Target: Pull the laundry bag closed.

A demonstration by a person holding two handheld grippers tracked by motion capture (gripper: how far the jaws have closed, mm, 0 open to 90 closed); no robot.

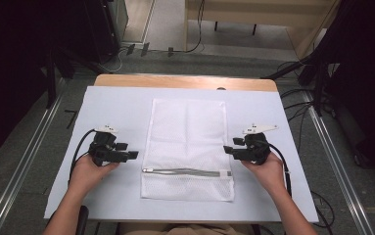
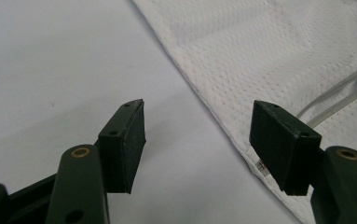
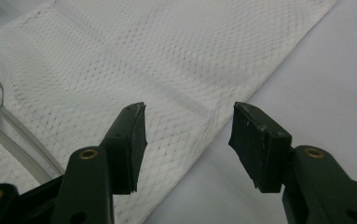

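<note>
A white mesh laundry bag (image 1: 187,147) lies flat in the middle of the white table cover, its grey zipper (image 1: 185,171) running across near the front. My left gripper (image 1: 130,154) rests on the cover just left of the bag, jaws pointing right toward it. My right gripper (image 1: 227,148) sits at the bag's right edge, pointing left. In the left gripper view my left gripper (image 2: 199,140) is open over the bag's edge (image 2: 223,116) with nothing between the jaws. My right gripper (image 3: 188,135) is open above the mesh bag (image 3: 134,70), also holding nothing.
The white cover (image 1: 121,103) lies on a wooden table (image 1: 185,81) whose far edge shows. Metal rails (image 1: 28,156) run along both sides on the floor, with cables (image 1: 297,98) at the right. Dark equipment stands at the far left and right.
</note>
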